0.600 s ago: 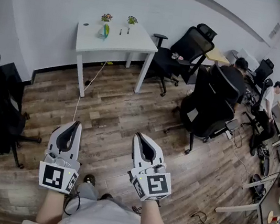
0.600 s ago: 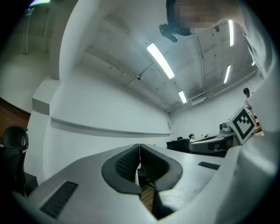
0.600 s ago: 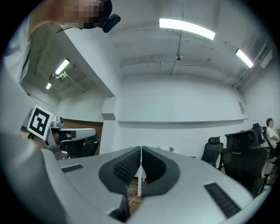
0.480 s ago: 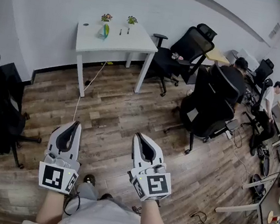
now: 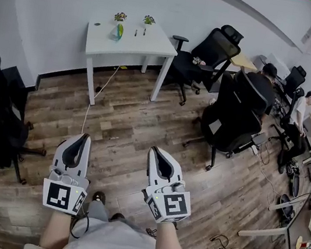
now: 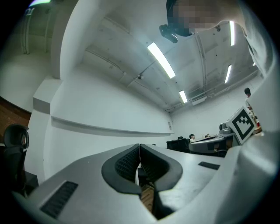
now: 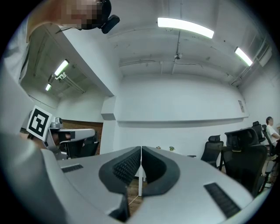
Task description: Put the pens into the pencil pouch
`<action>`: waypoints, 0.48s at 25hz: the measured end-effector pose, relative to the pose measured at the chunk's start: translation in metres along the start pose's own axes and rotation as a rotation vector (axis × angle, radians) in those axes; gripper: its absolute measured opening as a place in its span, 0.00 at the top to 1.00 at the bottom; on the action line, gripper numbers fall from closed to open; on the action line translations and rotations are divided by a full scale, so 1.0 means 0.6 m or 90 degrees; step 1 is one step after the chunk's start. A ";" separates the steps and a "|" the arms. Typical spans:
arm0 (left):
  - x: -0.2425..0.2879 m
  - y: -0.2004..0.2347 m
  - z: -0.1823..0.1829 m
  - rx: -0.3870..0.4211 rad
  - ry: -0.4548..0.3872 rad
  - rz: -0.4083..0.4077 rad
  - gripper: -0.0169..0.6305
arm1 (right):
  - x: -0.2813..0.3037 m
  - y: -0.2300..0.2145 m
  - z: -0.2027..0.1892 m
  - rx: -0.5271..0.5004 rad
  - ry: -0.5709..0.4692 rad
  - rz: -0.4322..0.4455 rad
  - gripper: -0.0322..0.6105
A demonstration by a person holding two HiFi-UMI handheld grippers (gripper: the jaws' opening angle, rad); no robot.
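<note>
The person holds both grippers low in the frame, above the wooden floor [image 5: 126, 122], and they point away toward the far wall. In the left gripper view, the left gripper [image 5: 85, 137] has its jaws pressed together. The ribbed pads [image 6: 127, 162] meet along one thin line, and nothing stands between them. The right gripper [image 5: 154, 150] is the same in the right gripper view: its pads [image 7: 127, 166] touch each other at the tips and it has hold of nothing. Neither gripper touches any object.

A white table [image 5: 151, 46] stands against the wall in the upper middle of the head view, well apart from both grippers. On it are two small potted plants [image 5: 121, 17], a small colourful object [image 5: 119, 31] and two thin dark upright objects [image 5: 137, 31]. These are too small to tell whether they are the pouch and the pens. Black office chairs [image 5: 205, 55] stand to the right of the table.
</note>
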State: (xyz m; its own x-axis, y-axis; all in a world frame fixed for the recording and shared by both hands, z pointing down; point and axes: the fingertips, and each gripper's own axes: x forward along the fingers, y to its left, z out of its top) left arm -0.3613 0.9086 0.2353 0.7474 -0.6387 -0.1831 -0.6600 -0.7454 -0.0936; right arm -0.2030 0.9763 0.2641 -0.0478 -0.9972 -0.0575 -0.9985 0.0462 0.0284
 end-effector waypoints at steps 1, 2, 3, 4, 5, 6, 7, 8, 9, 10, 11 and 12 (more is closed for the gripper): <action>0.000 -0.001 0.000 0.001 0.000 0.000 0.94 | 0.000 0.000 0.001 0.005 -0.004 0.005 0.90; 0.000 -0.002 0.000 0.002 0.000 0.001 0.94 | -0.001 0.000 0.002 0.011 -0.008 0.011 0.90; 0.000 -0.002 -0.001 0.003 0.000 0.001 0.94 | 0.000 0.000 0.002 0.017 -0.012 0.016 0.90; 0.001 0.000 -0.002 0.004 0.000 0.002 0.94 | 0.002 -0.001 0.002 0.021 -0.014 0.019 0.90; 0.004 0.002 -0.004 0.004 -0.001 0.003 0.94 | 0.006 -0.003 0.001 0.023 -0.013 0.019 0.90; 0.009 0.005 -0.007 0.005 0.000 0.003 0.94 | 0.012 -0.006 -0.002 0.023 -0.011 0.017 0.90; 0.016 0.008 -0.010 0.005 0.000 0.002 0.94 | 0.019 -0.009 -0.004 0.024 -0.009 0.015 0.90; 0.025 0.012 -0.014 0.005 -0.001 0.000 0.94 | 0.027 -0.013 -0.008 0.026 -0.006 0.014 0.90; 0.034 0.016 -0.018 0.006 -0.001 -0.003 0.94 | 0.036 -0.017 -0.012 0.031 -0.004 0.014 0.90; 0.044 0.019 -0.023 0.008 -0.002 -0.006 0.94 | 0.046 -0.023 -0.017 0.036 -0.002 0.014 0.90; 0.056 0.023 -0.029 0.009 -0.001 -0.009 0.94 | 0.057 -0.029 -0.020 0.041 -0.001 0.014 0.90; 0.069 0.029 -0.036 0.008 0.001 -0.010 0.94 | 0.072 -0.037 -0.023 0.045 -0.002 0.014 0.90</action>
State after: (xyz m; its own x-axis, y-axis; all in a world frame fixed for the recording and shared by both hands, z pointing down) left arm -0.3402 0.8648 0.2472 0.7580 -0.6268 -0.1805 -0.6487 -0.7532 -0.1089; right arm -0.1827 0.9316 0.2748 -0.0695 -0.9958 -0.0602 -0.9966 0.0720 -0.0407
